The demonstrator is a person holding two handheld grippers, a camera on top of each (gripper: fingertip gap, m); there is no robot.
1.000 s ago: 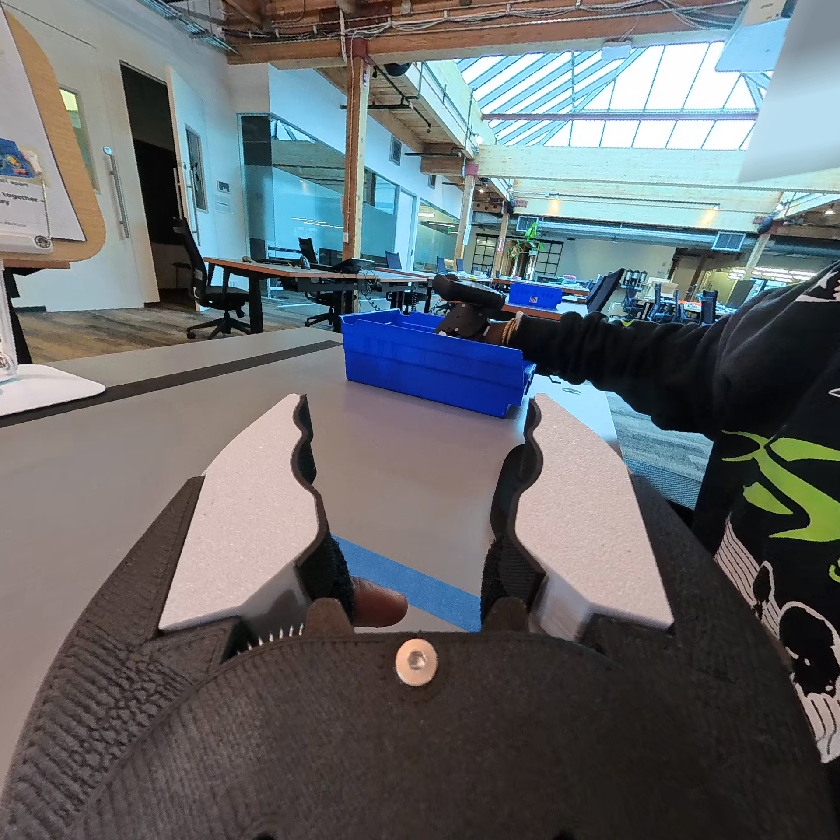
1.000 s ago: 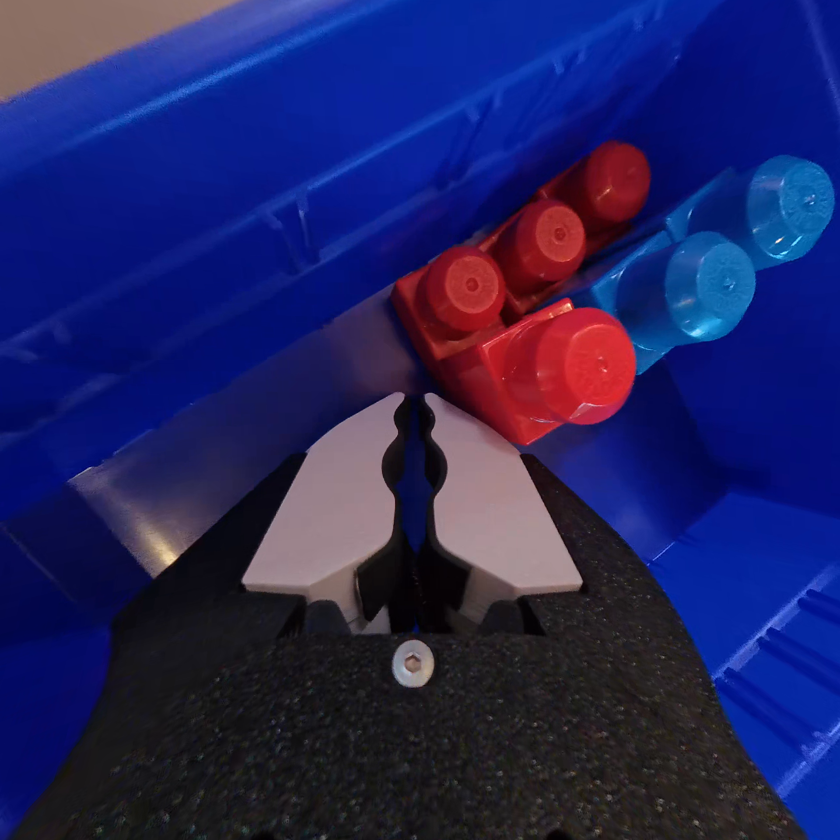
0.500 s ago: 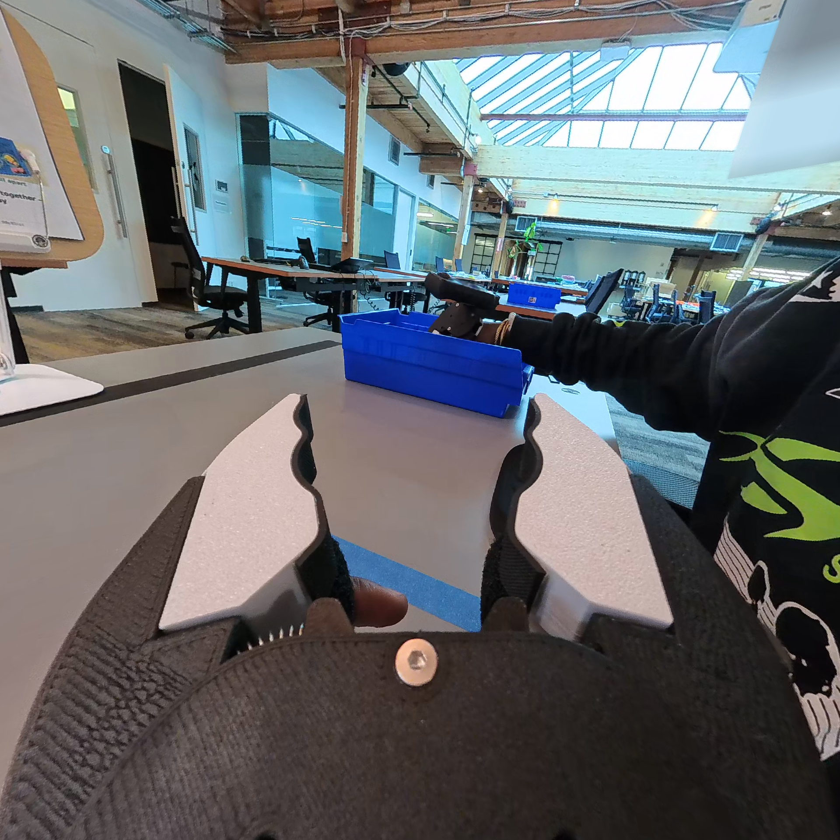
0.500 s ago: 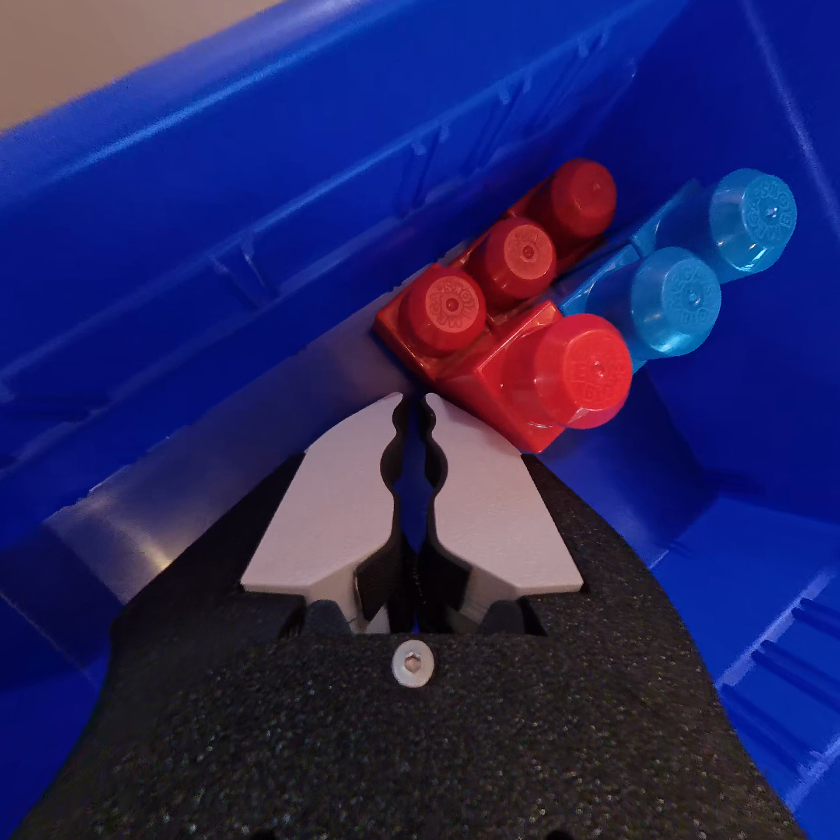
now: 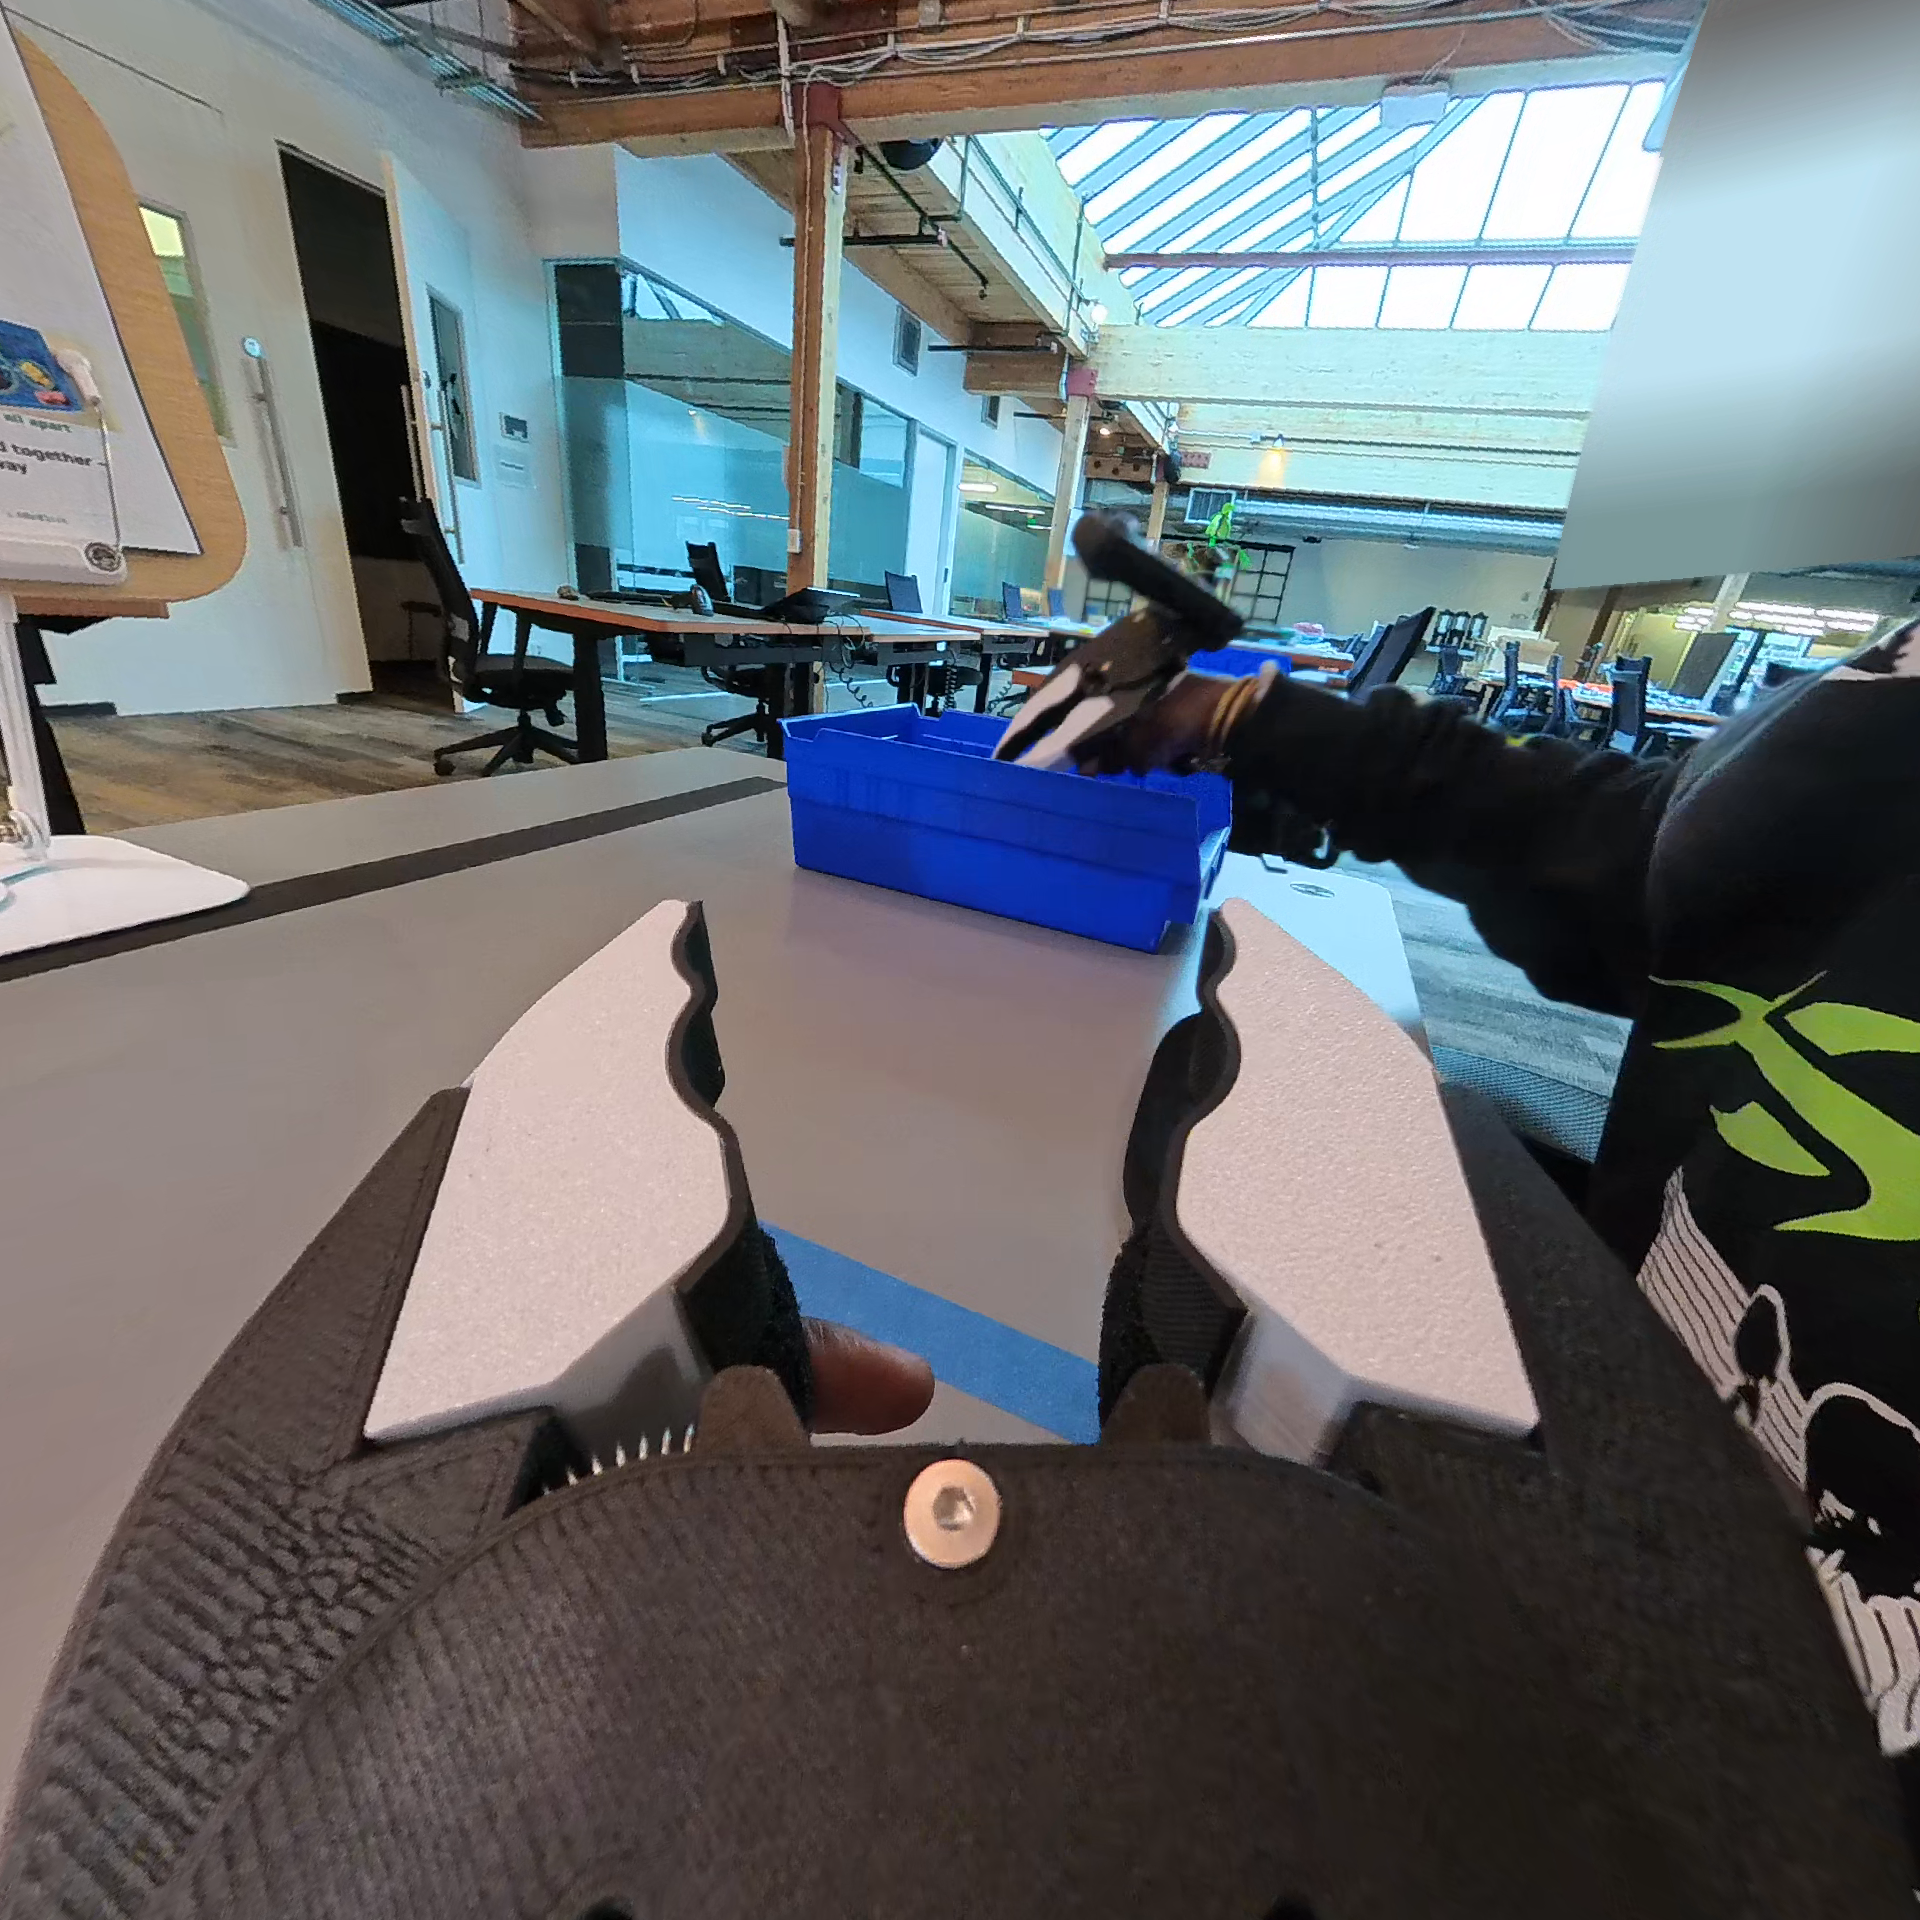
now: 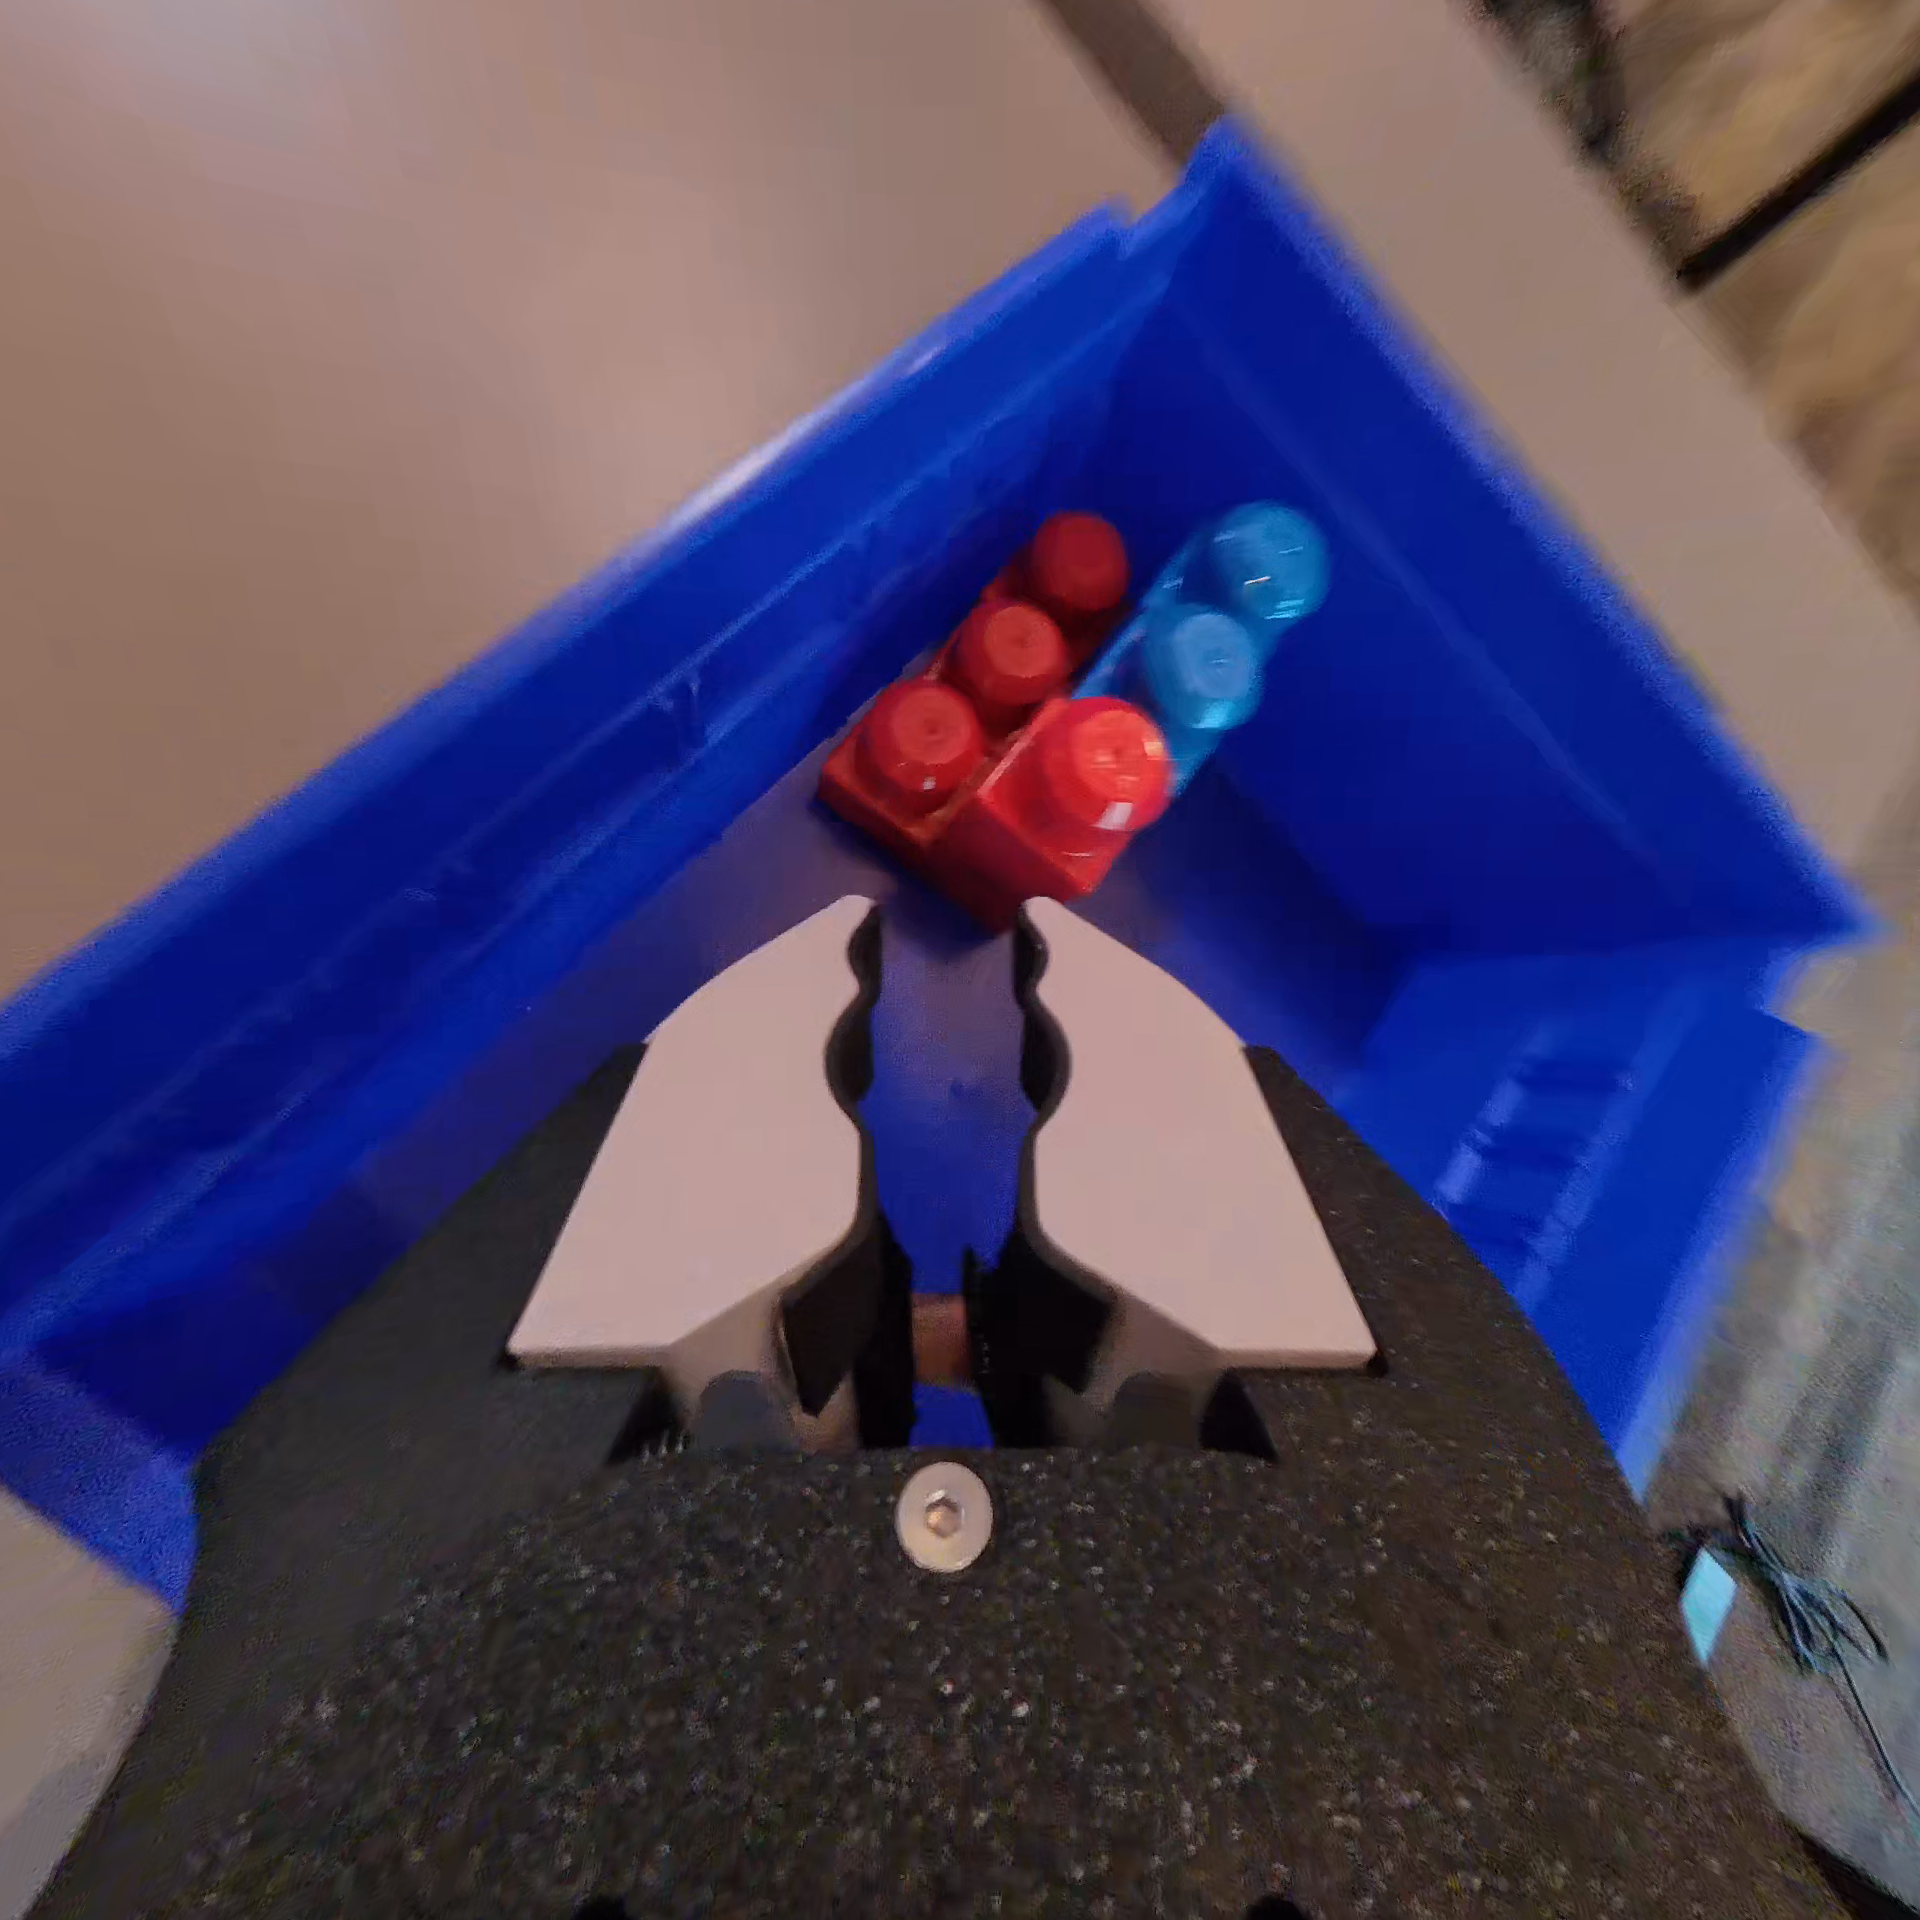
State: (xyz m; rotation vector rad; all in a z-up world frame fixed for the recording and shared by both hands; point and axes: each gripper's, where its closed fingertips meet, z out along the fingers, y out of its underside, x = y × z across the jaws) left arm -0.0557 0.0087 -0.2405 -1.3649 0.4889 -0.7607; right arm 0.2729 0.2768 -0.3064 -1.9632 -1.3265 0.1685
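My left gripper is open and empty, held low over the grey table, with the blue bin ahead of it. My right gripper is open a little with nothing between its pads, and hovers over a corner of the bin. Just beyond its fingertips lie a red one-stud brick, a red three-stud brick and a light blue two-stud brick, packed into the bin's corner. The right gripper also shows in the left wrist view, above the bin's rim. The right wrist view is blurred.
A strip of blue tape lies on the table under my left gripper. A white stand base sits at the far left. A person's black sleeve reaches across from the right. Beyond the table's far edge is open floor with desks and chairs.
My right gripper has pulled back and up from the bricks, so more of the bin shows, and its jaws have parted from nearly shut. The left gripper has not moved.
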